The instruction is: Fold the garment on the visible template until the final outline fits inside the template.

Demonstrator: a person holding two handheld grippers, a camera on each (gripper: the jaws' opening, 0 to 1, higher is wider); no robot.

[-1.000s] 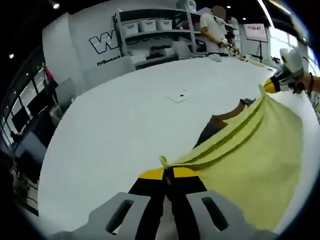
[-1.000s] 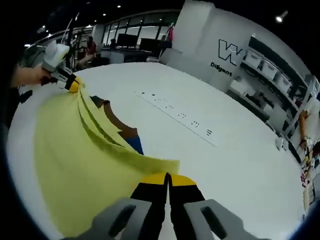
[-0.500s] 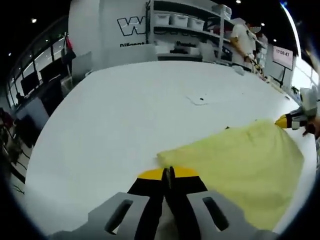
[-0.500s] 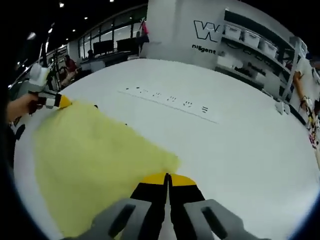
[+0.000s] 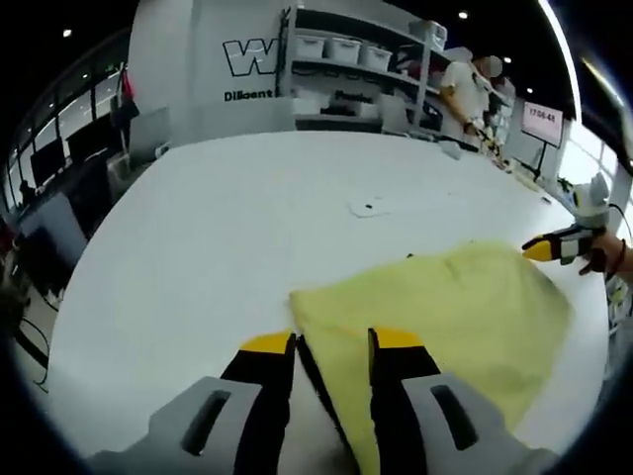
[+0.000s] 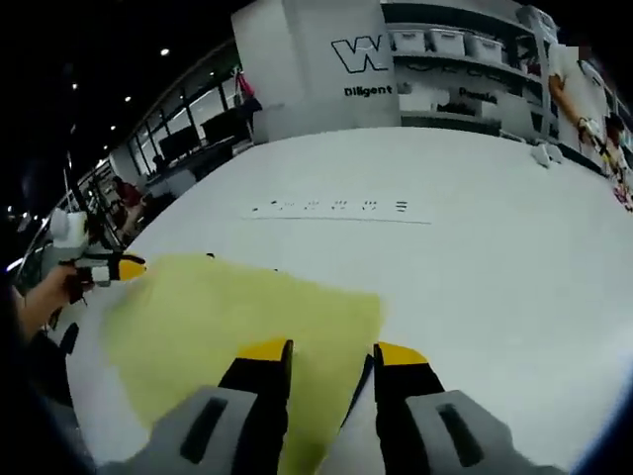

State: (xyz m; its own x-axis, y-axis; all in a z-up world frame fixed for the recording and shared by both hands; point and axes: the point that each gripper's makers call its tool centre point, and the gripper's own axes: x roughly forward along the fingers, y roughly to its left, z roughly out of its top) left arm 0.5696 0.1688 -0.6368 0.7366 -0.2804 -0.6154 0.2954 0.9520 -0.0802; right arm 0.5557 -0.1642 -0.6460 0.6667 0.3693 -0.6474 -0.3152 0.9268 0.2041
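A broad white table (image 5: 198,247) carries the yellow garment (image 5: 435,307), lying flat near its edge. The template is hidden beneath the cloth; only small dark bits peek out at the garment's far edge. A paper strip with dark marks (image 6: 341,208) lies beyond the garment. The left gripper (image 5: 331,346) stands with jaws apart over one near corner, and the right gripper (image 6: 331,351) likewise spread over another, neither pinching cloth. Shelving with bins (image 5: 346,59) stands far behind.

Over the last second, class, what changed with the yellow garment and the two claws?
The yellow garment, held up in pleats, was lowered flat onto the white table. Then the left claw and right claw both opened and let go of its corners. The paper strip stayed put.
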